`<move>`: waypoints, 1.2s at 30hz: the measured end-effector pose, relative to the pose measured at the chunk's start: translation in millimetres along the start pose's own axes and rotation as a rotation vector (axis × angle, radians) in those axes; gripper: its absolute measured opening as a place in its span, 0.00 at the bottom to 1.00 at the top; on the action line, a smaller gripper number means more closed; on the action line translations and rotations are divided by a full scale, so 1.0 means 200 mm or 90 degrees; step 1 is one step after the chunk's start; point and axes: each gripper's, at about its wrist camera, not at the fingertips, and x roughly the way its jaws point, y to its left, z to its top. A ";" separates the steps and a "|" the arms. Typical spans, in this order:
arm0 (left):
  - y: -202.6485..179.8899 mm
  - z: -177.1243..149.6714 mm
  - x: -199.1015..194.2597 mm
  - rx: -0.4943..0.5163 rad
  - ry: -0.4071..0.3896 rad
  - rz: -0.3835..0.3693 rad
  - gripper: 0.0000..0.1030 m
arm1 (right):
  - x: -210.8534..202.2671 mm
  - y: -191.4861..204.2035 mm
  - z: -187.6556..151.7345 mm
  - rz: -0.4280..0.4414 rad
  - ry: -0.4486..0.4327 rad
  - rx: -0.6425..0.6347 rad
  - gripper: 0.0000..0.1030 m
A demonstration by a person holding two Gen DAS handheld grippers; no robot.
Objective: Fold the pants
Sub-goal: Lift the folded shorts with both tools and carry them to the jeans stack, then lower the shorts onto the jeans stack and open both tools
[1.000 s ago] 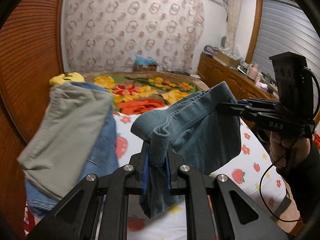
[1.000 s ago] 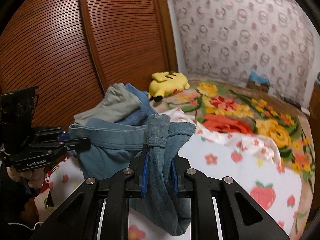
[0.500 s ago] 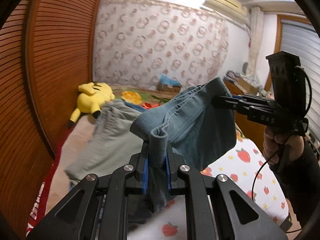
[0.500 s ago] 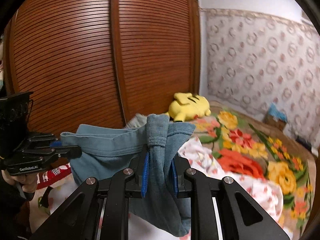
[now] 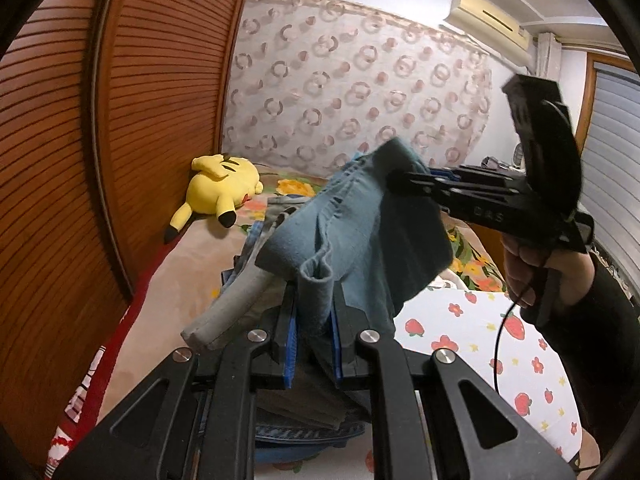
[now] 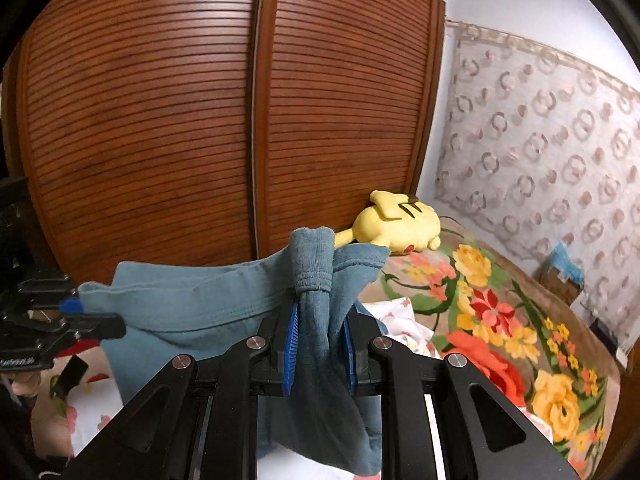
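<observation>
My left tool clamps blue pants | my right tool clamps the same pants | pants hang between both above bed | yellow plush at 10 o'clock.

Bedroom, slatted wooden wardrobe doors, ring-patterned wall hanging, air conditioner near ceiling, floral blanket and strawberry-print sheet on bed, shuttered window.
</observation>
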 end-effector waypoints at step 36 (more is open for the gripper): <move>-0.03 -0.03 0.06 0.029 0.013 0.043 0.49 | 0.10 -0.08 -0.11 0.081 0.041 0.054 0.40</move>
